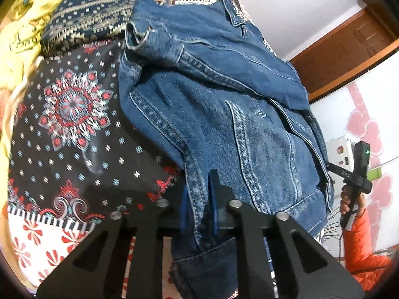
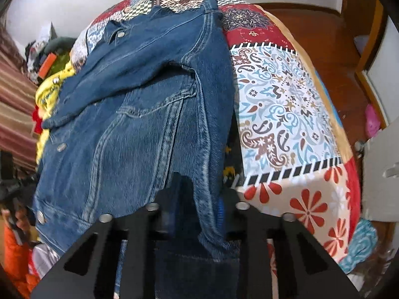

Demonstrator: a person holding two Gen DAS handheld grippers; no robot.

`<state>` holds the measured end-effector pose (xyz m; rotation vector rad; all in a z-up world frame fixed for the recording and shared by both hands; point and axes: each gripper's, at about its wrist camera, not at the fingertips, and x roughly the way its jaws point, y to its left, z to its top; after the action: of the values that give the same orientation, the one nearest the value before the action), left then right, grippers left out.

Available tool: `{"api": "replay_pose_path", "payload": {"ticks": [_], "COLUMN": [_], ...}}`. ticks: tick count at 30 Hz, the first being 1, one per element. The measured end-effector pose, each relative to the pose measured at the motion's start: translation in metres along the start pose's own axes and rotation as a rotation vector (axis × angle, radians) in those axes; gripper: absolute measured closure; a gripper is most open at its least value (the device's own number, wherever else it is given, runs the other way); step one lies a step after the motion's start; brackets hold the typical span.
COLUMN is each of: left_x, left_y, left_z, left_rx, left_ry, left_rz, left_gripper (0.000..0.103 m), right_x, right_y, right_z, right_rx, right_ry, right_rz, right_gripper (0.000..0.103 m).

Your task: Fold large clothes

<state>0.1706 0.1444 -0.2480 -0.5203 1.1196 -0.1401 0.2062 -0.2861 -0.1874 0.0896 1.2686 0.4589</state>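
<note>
A blue denim jacket (image 1: 224, 99) lies spread on a patchwork bedspread (image 1: 74, 137), collar at the far end. My left gripper (image 1: 199, 199) is shut on the jacket's near-left hem seam, and the fabric runs between its blue pads (image 1: 213, 199). At the jacket's right edge, a hand in an orange sleeve (image 1: 359, 244) holds the other black gripper body (image 1: 359, 164). In the right wrist view the jacket (image 2: 137, 112) fills the left half. My right gripper (image 2: 199, 199) is shut on its frayed near-right hem corner. The fingertips are partly hidden by the denim.
A yellow garment (image 1: 27, 25) and a pile of clothes (image 2: 49, 57) lie beyond the jacket's left side. The bedspread (image 2: 286, 99) stretches bare to the right. Wooden floor (image 2: 336, 37), a wooden door frame (image 1: 349, 49) and a white cabinet (image 2: 381, 162) border the bed.
</note>
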Motion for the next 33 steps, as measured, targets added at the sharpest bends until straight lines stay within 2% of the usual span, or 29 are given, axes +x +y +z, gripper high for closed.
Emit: {"api": "replay_pose_path", "payload": {"ticks": [2,6,13,17,20,23,25,27,29,31,33], "left_x": [-0.008,-0.031,-0.065,-0.059,-0.032,0.009,0.03,0.037,0.031,0.027,0.019], "left_y": [-0.007,-0.014,-0.028,-0.025,-0.006,0.017,0.029,0.031,0.024,0.016,0.007], "left_z": [0.007,0.03,0.1,0.137,0.147,0.147,0.142,0.134,0.13,0.128,0.125], "left_rx": [0.011,0.029,0.071,0.067,0.011,-0.02,-0.034,-0.018,0.022,0.061,0.1], "left_ry": [-0.032,-0.106,-0.232,-0.285,-0.255,-0.184,-0.133,-0.129,-0.132,-0.114,-0.102], "left_rz": [0.005,-0.018,-0.07,-0.013,0.034,0.122,0.141,0.142,0.166,0.195,0.221], "left_gripper": [0.092,0.092,0.092,0.092,0.092,0.092,0.09,0.089,0.087,0.083,0.067], "right_x": [-0.002,-0.012,-0.047,-0.054,-0.043,-0.014,0.005,0.022,0.024,0.02,0.014], "right_y": [-0.001,0.003,0.033,0.043,0.028,0.007,-0.002,-0.012,-0.02,-0.021,-0.022], "right_z": [0.003,0.019,0.076,0.116,0.136,0.144,0.143,0.138,0.131,0.131,0.132], "right_rx": [0.011,-0.009,-0.094,-0.104,-0.036,0.04,0.067,0.082,0.094,0.105,0.117], "right_ry": [0.003,-0.024,-0.157,-0.255,-0.275,-0.232,-0.202,-0.168,-0.17,-0.168,-0.143], "right_rz": [-0.005,0.04,0.105,0.072,0.046,0.019,-0.005,-0.002,0.014,0.026,0.017], "right_gripper": [0.093,0.094,0.095,0.095,0.095,0.094,0.094,0.093,0.091,0.085,0.06]}}
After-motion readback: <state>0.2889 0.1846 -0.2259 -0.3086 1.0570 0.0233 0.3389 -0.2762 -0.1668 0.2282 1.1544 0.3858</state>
